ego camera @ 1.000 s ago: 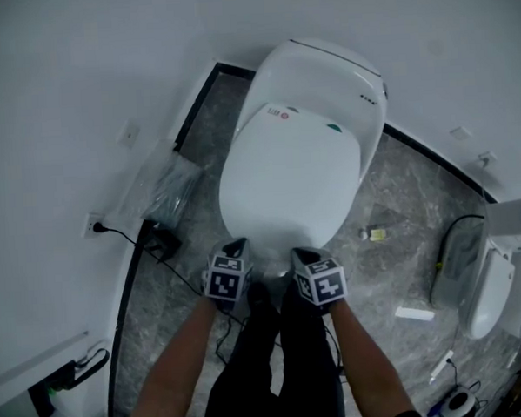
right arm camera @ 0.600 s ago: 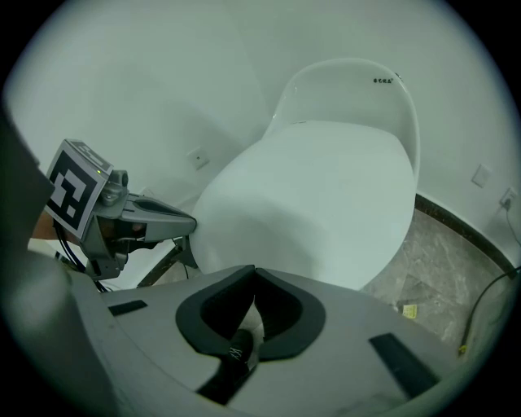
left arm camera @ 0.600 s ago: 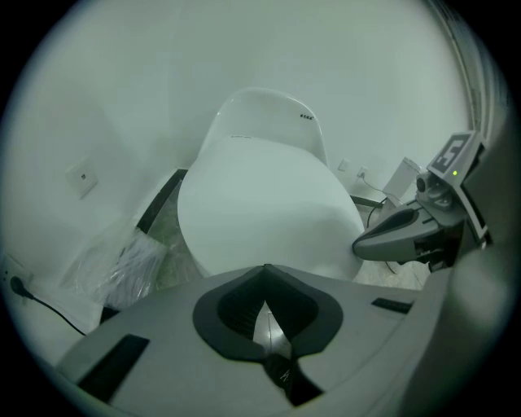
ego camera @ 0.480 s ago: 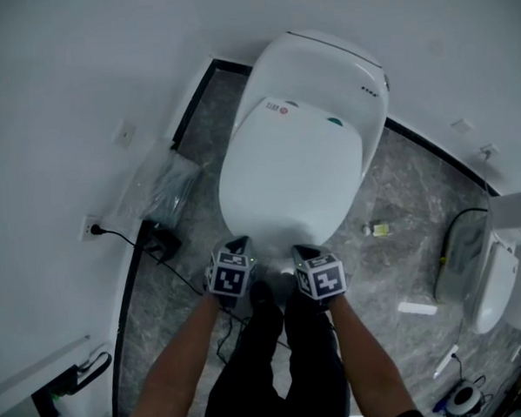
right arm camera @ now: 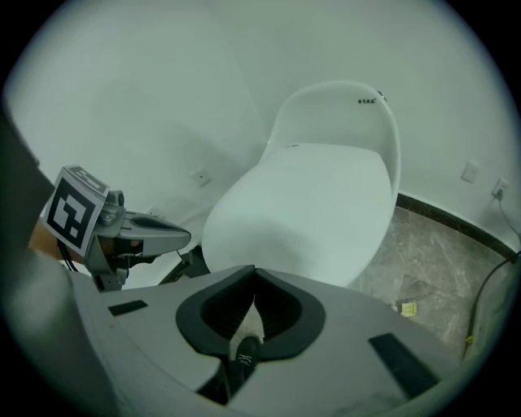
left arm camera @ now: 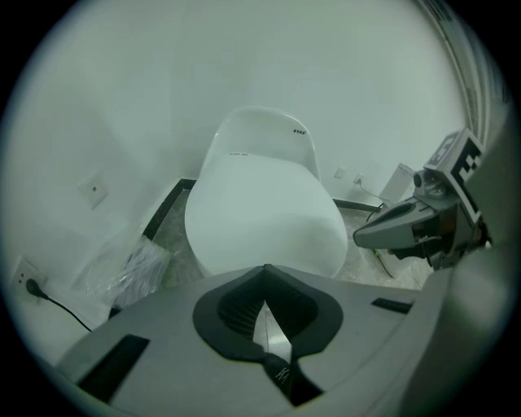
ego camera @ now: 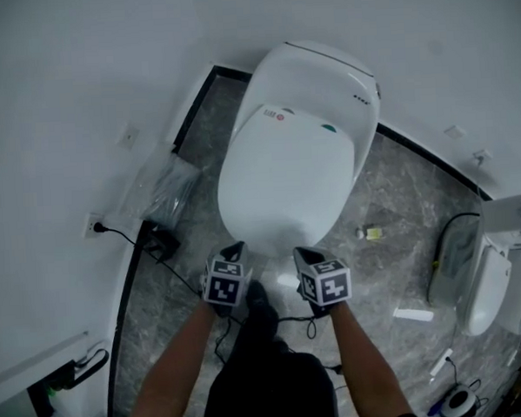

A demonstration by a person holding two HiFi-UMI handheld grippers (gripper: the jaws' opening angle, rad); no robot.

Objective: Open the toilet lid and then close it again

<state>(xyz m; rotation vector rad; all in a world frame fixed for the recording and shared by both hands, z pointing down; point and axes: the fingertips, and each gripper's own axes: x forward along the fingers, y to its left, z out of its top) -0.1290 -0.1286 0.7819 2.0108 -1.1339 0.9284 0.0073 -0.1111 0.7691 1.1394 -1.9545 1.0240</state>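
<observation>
Head view, nearest first: at six o'clock the left gripper (ego camera: pixel 236 248) and right gripper (ego camera: pixel 303 254) are held side by side. Both angle down toward the front edge of the toilet lid (ego camera: pixel 289 180) but stop short of touching it. Each gripper view shows its jaws pressed together with nothing between them, probably so the closed tips can hook under the rim rather than pinch it. The lid lies flat and shut at the centre, its hinge end toward twelve o'clock against the toilet body (ego camera: pixel 327 73). A crumpled plastic bag (ego camera: pixel 165 186) sits at nine o'clock, well apart. A second toilet (ego camera: pixel 484 294) stands near four o'clock.
</observation>
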